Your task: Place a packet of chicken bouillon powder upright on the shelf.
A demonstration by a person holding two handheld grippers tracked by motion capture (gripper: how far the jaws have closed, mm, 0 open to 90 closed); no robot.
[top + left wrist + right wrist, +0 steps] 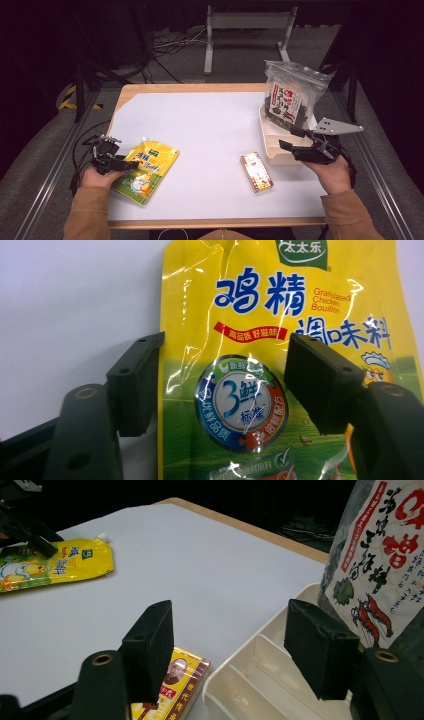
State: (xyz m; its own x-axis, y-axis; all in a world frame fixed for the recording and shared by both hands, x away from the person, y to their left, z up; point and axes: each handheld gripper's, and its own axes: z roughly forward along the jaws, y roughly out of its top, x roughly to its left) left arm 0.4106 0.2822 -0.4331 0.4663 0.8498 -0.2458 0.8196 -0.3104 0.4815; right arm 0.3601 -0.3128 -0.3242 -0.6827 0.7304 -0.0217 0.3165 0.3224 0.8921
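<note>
Resting on the white table [210, 125], at the right: a cream tray [267, 150] holding an upright seaweed bag [290, 100]. Lying flat at the near left: the yellow bouillon pouch [280, 340], being lined up for a pickup. Straddling its edge, spread and not yet pinching: the left gripper [225, 347]. Hovering spread and empty beside the tray: the right gripper [230, 617]. Probably calling next for squeezing shut on the pouch, then lifting.

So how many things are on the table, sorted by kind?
Yellow pouch of chicken bouillon: 1
Clear bag of dark dried food with a red-lettered label: 1
Small flat red and yellow packet: 1
Cream divided tray: 1
Total: 4
</note>
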